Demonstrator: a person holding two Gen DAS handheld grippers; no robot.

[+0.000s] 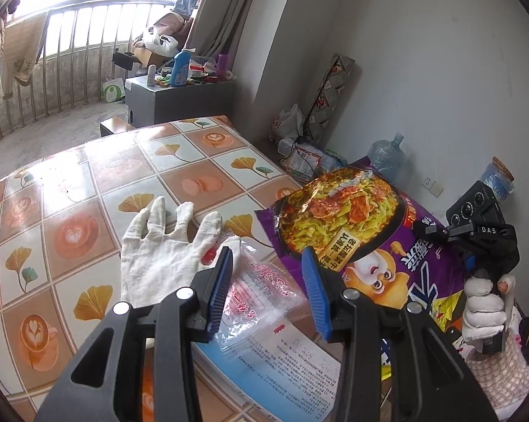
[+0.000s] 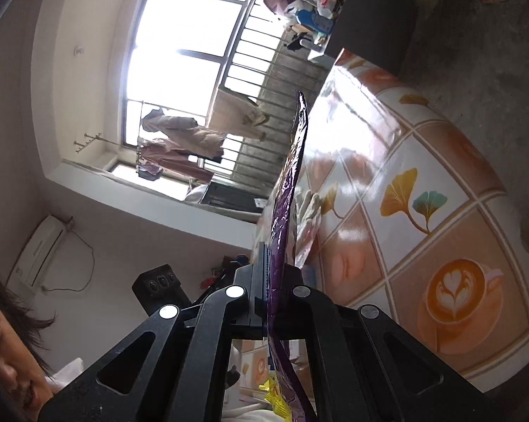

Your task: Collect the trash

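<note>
Above the tiled bench [image 1: 88, 183], right hand-held gripper [image 2: 275, 263] clamped on purple snack bag [image 1: 352, 232], left hand-held gripper [image 1: 269, 292] apart over clear wrapper [image 1: 261, 299] beside white glove [image 1: 159, 246].

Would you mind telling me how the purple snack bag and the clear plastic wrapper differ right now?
The purple snack bag is opaque with a printed food picture; the clear plastic wrapper is see-through with red print. The bag is lifted, pinched in the shut right gripper; the wrapper lies flat on the table, below the open left gripper, ungripped. The bag looks larger. Both are crinkly packaging.
</note>
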